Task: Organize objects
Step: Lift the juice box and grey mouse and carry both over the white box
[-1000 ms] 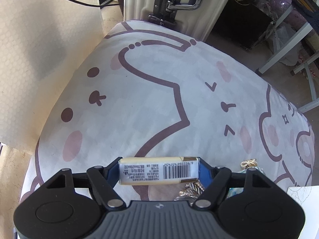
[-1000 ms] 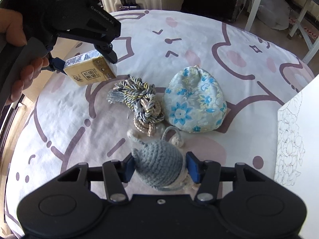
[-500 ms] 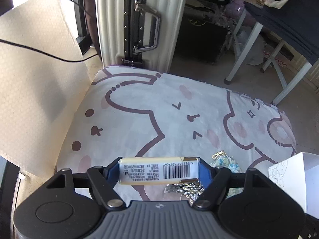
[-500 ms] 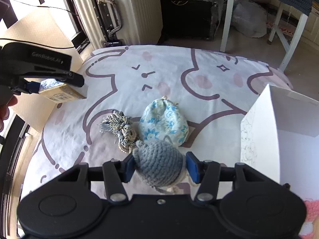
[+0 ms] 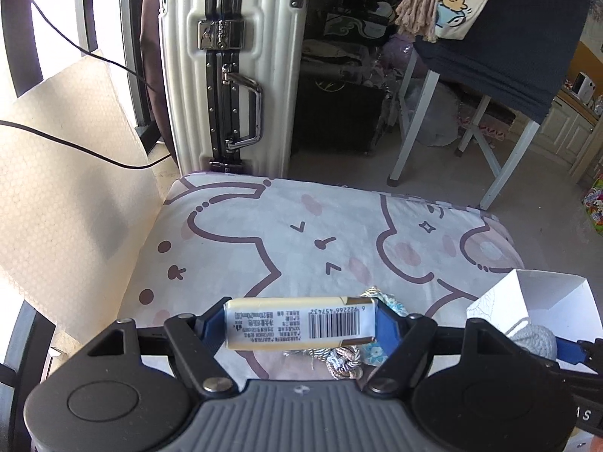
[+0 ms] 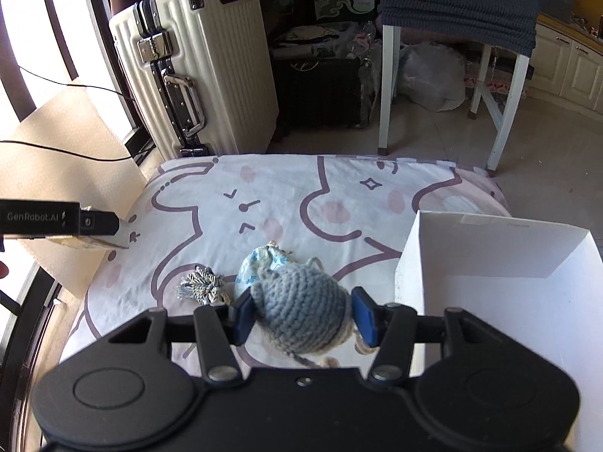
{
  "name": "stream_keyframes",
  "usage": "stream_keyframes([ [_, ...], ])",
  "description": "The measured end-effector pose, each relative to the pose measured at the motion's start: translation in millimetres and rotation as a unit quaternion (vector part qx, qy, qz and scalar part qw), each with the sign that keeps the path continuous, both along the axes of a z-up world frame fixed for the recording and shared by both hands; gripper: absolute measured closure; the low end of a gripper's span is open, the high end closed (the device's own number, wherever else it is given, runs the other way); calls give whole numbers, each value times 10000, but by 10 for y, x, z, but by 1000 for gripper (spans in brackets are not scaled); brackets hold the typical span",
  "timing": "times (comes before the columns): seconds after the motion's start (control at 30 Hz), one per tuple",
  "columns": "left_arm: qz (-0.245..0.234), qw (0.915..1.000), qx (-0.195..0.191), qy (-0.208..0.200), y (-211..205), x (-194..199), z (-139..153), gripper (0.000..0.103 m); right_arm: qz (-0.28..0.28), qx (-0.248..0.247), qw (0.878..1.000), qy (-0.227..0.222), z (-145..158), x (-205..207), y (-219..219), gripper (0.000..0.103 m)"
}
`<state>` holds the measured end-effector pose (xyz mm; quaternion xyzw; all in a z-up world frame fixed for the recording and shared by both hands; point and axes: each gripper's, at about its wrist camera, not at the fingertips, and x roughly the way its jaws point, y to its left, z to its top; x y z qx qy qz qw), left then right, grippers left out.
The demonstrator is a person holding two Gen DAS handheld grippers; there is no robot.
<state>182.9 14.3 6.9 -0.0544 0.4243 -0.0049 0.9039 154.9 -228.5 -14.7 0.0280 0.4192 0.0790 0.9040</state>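
Observation:
My left gripper (image 5: 299, 326) is shut on a small cream carton with a barcode (image 5: 301, 324), held crosswise above the table. In the right wrist view that left gripper (image 6: 96, 224) shows at the far left with the carton (image 6: 75, 242) under it. A grey-blue crocheted toy (image 6: 301, 310) sits squeezed between the blue pads of my right gripper (image 6: 301, 312), lifted off the cloth. Its grey wool (image 5: 535, 341) also peeks in at the right of the left wrist view. A blue floral pouch (image 6: 265, 263) and a braided tassel cord (image 6: 203, 288) lie on the cartoon-print tablecloth (image 6: 286, 196).
An open white box (image 6: 501, 263) stands at the table's right side; in the left wrist view the white box (image 5: 527, 297) shows beyond the toy. A cream hard-shell suitcase (image 5: 226, 71) stands behind the table. A cardboard sheet (image 5: 56, 188) leans at the left, and a white-legged table (image 6: 452, 11) stands at the back.
Both grippers have risen with their loads, so the table looks farther and smaller. The white box has come into view on the right, and the suitcase now shows in full.

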Motion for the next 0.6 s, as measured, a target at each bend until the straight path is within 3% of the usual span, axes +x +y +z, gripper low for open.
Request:
stream_keyframes([
  [0.27, -291, 9991, 114, -285, -175, -313, 139, 27, -7, 38, 9995, -318, 240, -133, -69, 49],
  [0.6, -463, 9980, 103, -425, -305, -548, 173, 27, -72, -21, 9993, -379, 306, -257, -137, 49],
])
